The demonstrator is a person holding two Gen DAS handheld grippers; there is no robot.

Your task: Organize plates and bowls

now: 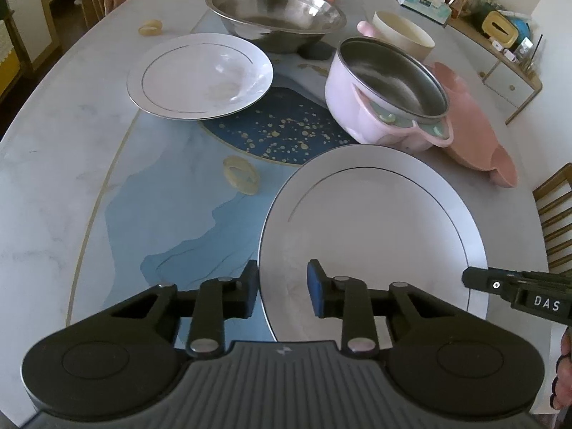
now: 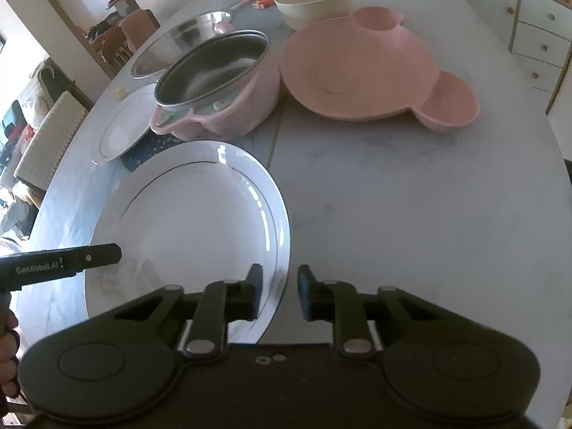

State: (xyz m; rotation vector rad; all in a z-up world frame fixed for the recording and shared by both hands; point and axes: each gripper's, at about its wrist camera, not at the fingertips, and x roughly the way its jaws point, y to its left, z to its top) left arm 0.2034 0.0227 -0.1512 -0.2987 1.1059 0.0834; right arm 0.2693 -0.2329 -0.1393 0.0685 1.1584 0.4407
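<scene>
A large white plate (image 1: 375,221) (image 2: 193,214) with a thin silver ring lies on the table near me. My left gripper (image 1: 283,286) straddles its left rim, one finger outside and the blue-padded one over the plate, with a gap showing. My right gripper (image 2: 279,287) straddles the right rim the same way, and a strip of table shows between rim and outer finger. Each gripper's tip shows in the other view: the right gripper (image 1: 472,279) and the left gripper (image 2: 107,254). A second white plate (image 1: 200,75) (image 2: 125,128) lies farther back on the left.
Behind the near plate stand a pink pot with a steel inside (image 1: 386,93) (image 2: 214,82), a wide steel bowl (image 1: 275,10), a cream bowl (image 1: 404,34) (image 2: 314,0) and a pink mouse-shaped dish (image 2: 361,68). Two yellowish rings (image 1: 239,175) lie on the marble table (image 1: 53,178). Chairs and a sideboard surround it.
</scene>
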